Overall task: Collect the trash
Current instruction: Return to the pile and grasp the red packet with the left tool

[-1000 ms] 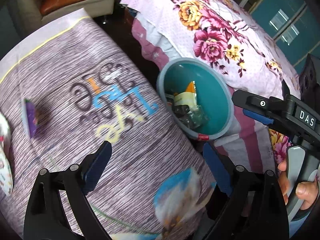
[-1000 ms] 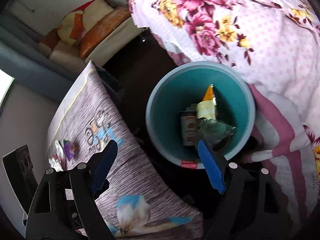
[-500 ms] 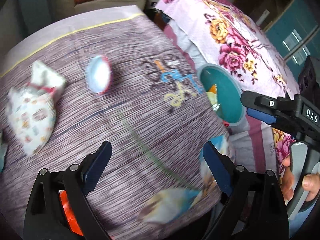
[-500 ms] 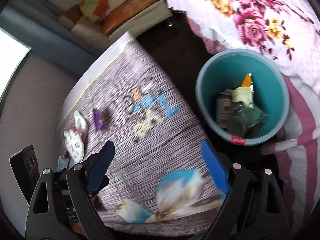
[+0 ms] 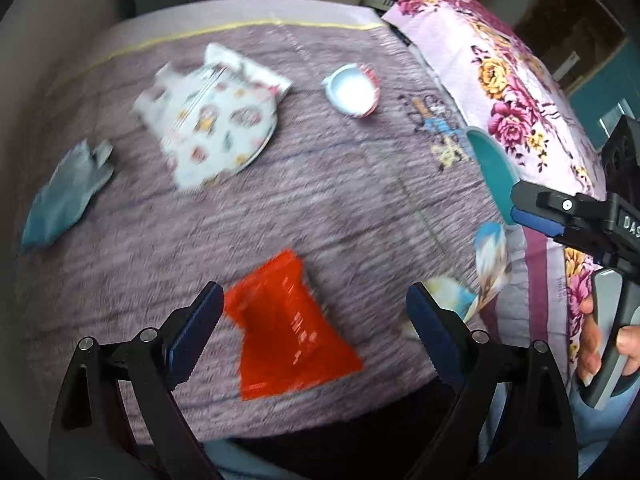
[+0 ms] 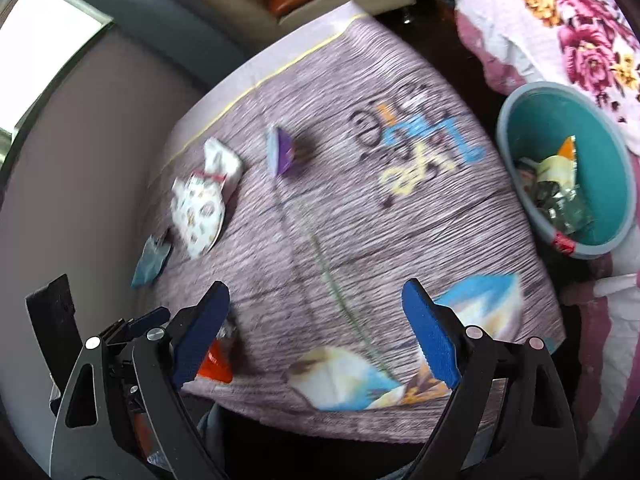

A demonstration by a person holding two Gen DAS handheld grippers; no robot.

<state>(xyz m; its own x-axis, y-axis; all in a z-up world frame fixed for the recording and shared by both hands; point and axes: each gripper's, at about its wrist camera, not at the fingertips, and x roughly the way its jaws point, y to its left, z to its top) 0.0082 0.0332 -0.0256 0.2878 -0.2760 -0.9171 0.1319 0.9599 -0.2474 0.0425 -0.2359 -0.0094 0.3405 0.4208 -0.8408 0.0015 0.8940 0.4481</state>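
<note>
Left gripper (image 5: 312, 320): lower edge of the left wrist view, jaws spread wide, nothing between the pads.

Red wrapper (image 5: 288, 328): lies flat on the surface (image 5: 320, 208), lower centre, just ahead of the left gripper (blurred, print unreadable).

Right gripper (image 6: 316, 328): lower edge of the right wrist view, jaws released and empty; it also shows at the right edge of the left wrist view, held by a hand (image 5: 600, 344).

Grey-blue wrapper (image 5: 64, 200): left side of the frame, on the surface.

White patterned bag (image 5: 212, 116): upper left of centre, crumpled, near the grey-blue wrapper.

Small round cup (image 5: 352, 90): upper centre, lying on its side, apart from the bag.

Purple cloth with printed lettering and flowers covers the surface.

Teal bin (image 6: 600, 160): right side of the right wrist view, beside the surface, already holding several wrappers.

Floral bedspread (image 5: 500, 92): upper right, beyond the bin.
</note>
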